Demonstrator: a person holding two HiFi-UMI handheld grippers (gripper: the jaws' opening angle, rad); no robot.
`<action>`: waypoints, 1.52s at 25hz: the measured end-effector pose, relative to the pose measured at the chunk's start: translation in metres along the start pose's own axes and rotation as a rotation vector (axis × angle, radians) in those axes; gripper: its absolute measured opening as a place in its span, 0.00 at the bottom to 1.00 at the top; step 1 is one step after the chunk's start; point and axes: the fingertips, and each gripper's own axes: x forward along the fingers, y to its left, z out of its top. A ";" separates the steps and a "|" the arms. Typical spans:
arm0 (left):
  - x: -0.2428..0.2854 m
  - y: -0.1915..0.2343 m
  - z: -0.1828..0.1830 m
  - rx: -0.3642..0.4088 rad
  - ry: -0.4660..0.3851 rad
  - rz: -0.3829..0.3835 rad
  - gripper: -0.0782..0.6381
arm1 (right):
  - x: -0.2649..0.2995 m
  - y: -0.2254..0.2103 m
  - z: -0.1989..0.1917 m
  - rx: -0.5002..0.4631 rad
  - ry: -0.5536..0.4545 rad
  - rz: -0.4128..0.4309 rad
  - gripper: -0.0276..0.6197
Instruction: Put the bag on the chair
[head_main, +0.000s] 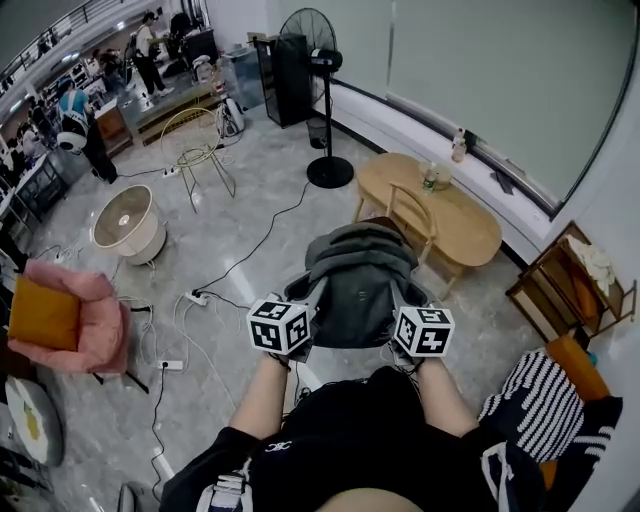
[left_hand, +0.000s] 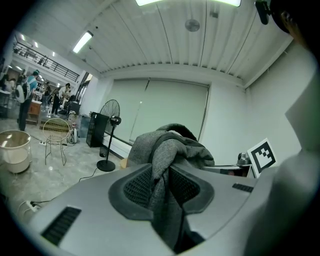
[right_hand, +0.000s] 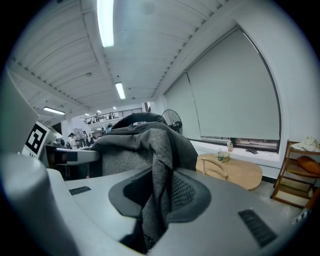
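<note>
A dark grey fabric bag (head_main: 360, 285) hangs in the air between both grippers, in front of the person's chest. My left gripper (head_main: 300, 325) is shut on a fold of the bag (left_hand: 165, 165) at its left side. My right gripper (head_main: 405, 328) is shut on a fold of the bag (right_hand: 157, 170) at its right side. A light wooden chair (head_main: 410, 215) with a curved back stands just beyond the bag, beside an oval wooden table (head_main: 450, 205). The chair's seat is hidden behind the bag. The chair back (right_hand: 217, 165) shows past the right jaws.
A black pedestal fan (head_main: 322, 90) stands behind the table. Cables and power strips (head_main: 195, 297) run across the floor on the left. A wire chair (head_main: 195, 145), a round white tub (head_main: 128, 222), a pink armchair (head_main: 65, 318) and a wooden shelf (head_main: 570, 280) are around.
</note>
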 end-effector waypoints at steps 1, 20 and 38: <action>0.002 0.004 0.000 -0.004 -0.001 0.003 0.25 | 0.005 0.000 0.001 -0.002 0.000 0.004 0.18; 0.146 0.120 0.059 -0.012 0.017 0.083 0.25 | 0.200 -0.052 0.065 0.010 0.017 0.102 0.18; 0.455 0.185 0.165 -0.046 0.109 0.078 0.25 | 0.422 -0.252 0.204 0.024 0.046 0.082 0.18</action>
